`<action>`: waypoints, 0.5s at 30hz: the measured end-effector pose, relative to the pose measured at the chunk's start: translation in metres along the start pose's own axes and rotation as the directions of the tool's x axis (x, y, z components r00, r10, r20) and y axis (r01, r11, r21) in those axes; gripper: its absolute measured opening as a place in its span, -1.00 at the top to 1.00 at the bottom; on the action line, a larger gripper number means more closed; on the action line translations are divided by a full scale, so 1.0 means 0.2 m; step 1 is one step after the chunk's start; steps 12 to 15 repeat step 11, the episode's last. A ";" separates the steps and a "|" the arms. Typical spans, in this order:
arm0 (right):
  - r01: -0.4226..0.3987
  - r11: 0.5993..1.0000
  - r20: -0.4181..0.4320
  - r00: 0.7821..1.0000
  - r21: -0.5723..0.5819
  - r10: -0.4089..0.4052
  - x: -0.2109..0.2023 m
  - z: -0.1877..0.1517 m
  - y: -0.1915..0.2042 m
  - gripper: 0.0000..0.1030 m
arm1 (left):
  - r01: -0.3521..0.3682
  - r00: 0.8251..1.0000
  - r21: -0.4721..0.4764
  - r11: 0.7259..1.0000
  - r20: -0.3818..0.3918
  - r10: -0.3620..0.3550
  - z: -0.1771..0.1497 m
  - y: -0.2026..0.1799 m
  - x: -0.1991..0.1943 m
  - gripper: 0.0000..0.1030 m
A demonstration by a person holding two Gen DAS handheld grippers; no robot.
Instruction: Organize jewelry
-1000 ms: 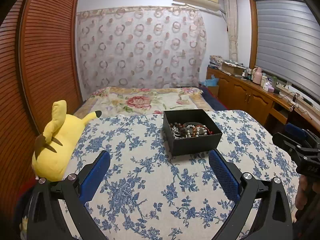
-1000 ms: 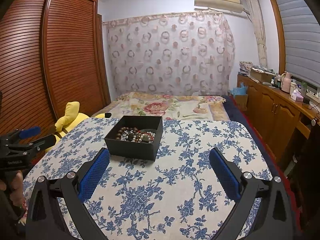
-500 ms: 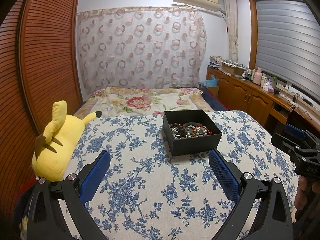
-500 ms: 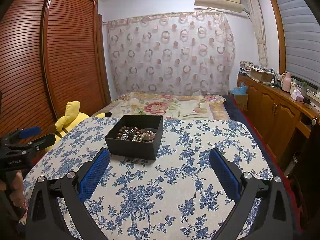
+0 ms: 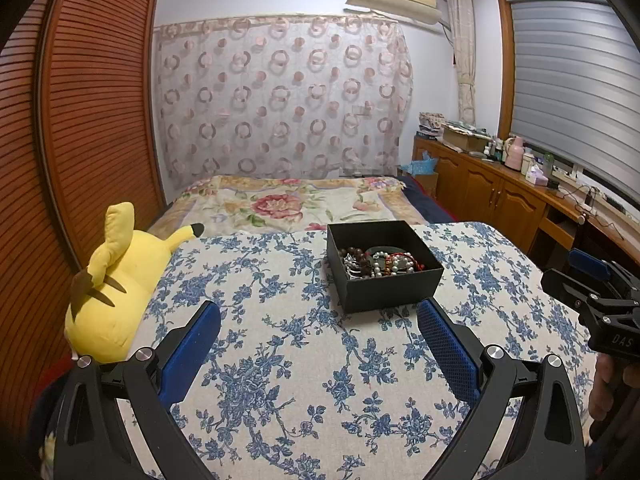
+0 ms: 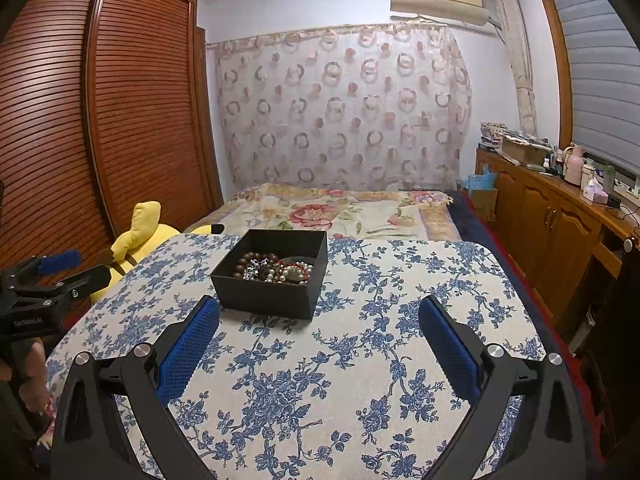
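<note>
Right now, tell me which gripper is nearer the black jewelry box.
Neither clearly: the left gripper sits short of the black jewelry box, box ahead-right; the right gripper equally short, box ahead-left.

Black jewelry box [image 5: 384,266] on floral-clothed table [image 5: 280,360]

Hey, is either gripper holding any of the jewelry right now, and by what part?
Nothing is held. The left gripper and right gripper are both open and empty; the jewelry lies in the black box.

"DAS" is printed on the right tool [image 5: 592,280]; the left tool's [image 6: 56,268] print is illegible.
</note>
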State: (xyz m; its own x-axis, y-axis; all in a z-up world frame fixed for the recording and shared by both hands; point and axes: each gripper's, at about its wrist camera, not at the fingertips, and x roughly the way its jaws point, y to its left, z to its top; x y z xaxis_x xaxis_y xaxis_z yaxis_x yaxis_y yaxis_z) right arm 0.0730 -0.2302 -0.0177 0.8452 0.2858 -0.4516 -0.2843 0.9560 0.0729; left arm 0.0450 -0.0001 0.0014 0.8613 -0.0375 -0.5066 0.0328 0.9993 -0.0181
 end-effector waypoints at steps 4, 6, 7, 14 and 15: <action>0.000 1.000 0.001 1.000 0.000 0.000 0.00 0.00 0.00 -0.95 | -0.001 1.000 0.001 1.000 0.000 0.001 0.00 0.00 0.00 -0.85; 0.002 1.000 0.000 1.000 0.001 -0.002 0.00 0.00 0.00 -0.95 | -0.001 1.000 0.000 1.000 0.001 0.001 0.00 0.00 0.00 -0.85; 0.001 1.000 0.001 1.000 -0.001 -0.001 0.00 0.00 0.00 -0.95 | 0.000 1.000 -0.001 1.000 0.001 0.000 0.00 0.00 0.00 -0.85; 0.001 1.000 0.001 1.000 -0.001 -0.001 0.00 0.00 0.00 -0.95 | -0.002 1.000 -0.001 1.000 0.001 0.002 0.00 0.00 0.00 -0.85; 0.001 1.000 0.001 1.000 -0.001 -0.001 0.00 0.00 0.00 -0.95 | -0.002 1.000 -0.001 1.000 0.001 0.002 0.00 0.00 0.00 -0.85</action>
